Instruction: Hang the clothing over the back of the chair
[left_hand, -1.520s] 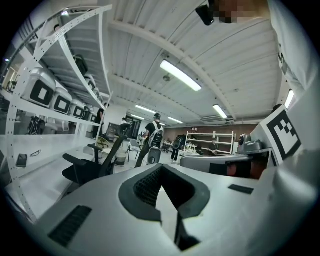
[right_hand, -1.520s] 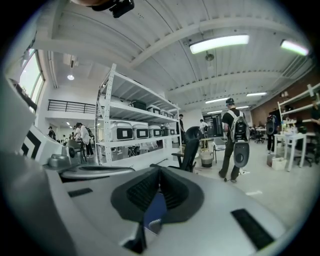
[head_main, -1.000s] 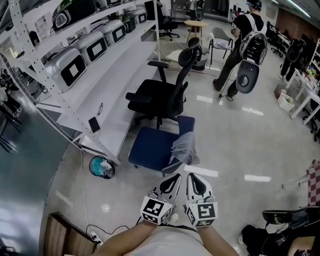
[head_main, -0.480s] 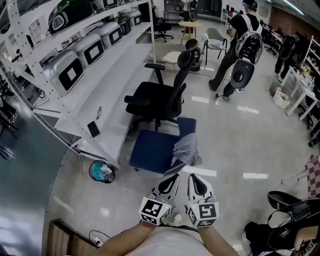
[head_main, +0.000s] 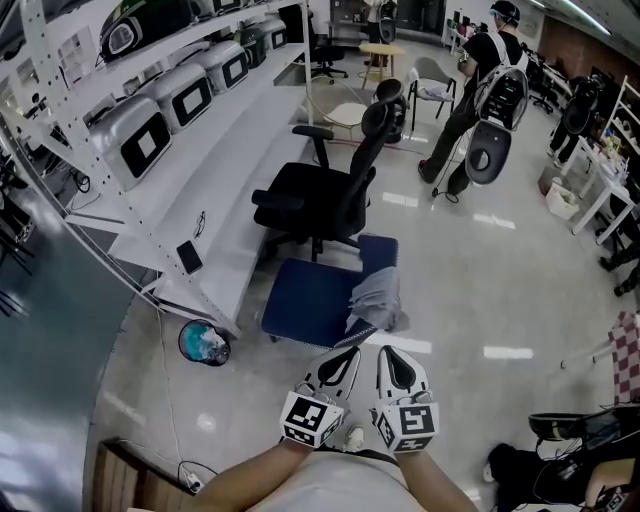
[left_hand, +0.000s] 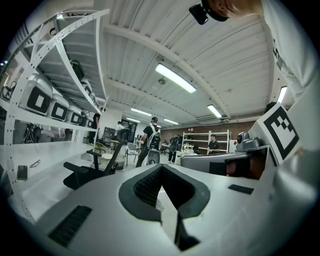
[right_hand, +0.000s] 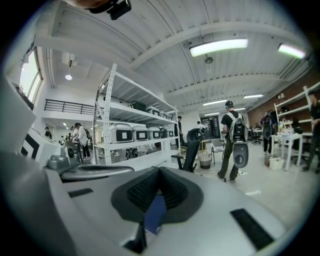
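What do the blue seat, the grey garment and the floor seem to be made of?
Seat: matte blue fabric upholstery, probably; no shine.
Garment: soft grey cloth; it folds and droops.
Floor: hard and polished, perhaps coated concrete or vinyl; bright glare patches show on it.

The left gripper (head_main: 348, 352) and right gripper (head_main: 384, 351) are pale grey shells, black-padded, with black-and-white marker cubes (head_main: 312, 420) at six o'clock.

Glossy floor (head_main: 480, 280), matt cloth clothing (head_main: 378, 298)
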